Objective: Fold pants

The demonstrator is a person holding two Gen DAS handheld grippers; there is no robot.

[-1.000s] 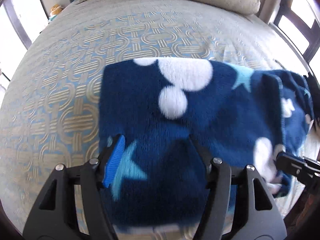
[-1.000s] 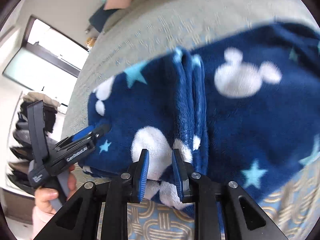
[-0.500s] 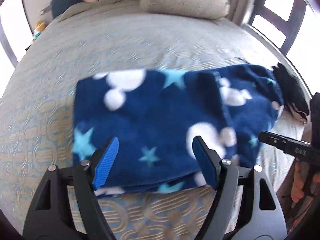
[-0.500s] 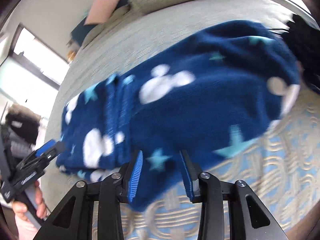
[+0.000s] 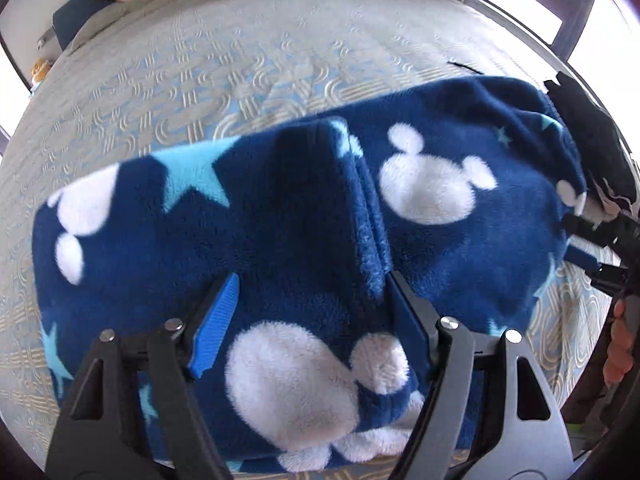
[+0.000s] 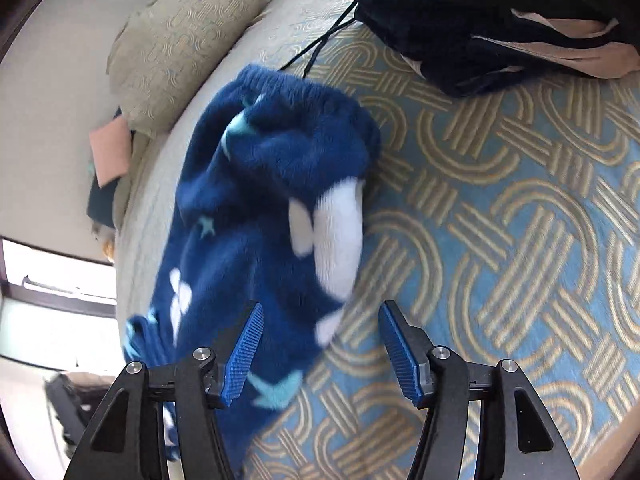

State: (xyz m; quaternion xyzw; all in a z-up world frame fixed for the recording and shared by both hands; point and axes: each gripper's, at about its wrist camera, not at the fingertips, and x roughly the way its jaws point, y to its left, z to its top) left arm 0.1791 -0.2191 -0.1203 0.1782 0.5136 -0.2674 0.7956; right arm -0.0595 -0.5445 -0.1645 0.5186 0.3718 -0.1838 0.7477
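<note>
Tools (image 5: 310, 316) (image 6: 320, 350) spread; pants (image 5: 280, 232) folded.

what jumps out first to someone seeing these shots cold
The navy fleece pants with white mouse heads and pale blue stars, folded across the patterned bedspread, fill the middle of both views. The left tool hangs open just over them, and the right tool is open at their waistband end. A dark clothes pile sits beyond.

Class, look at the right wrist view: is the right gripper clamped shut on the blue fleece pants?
No: the right gripper stands open, its blue-padded fingers wide apart, with the pants lying loose on the bedspread.
</note>
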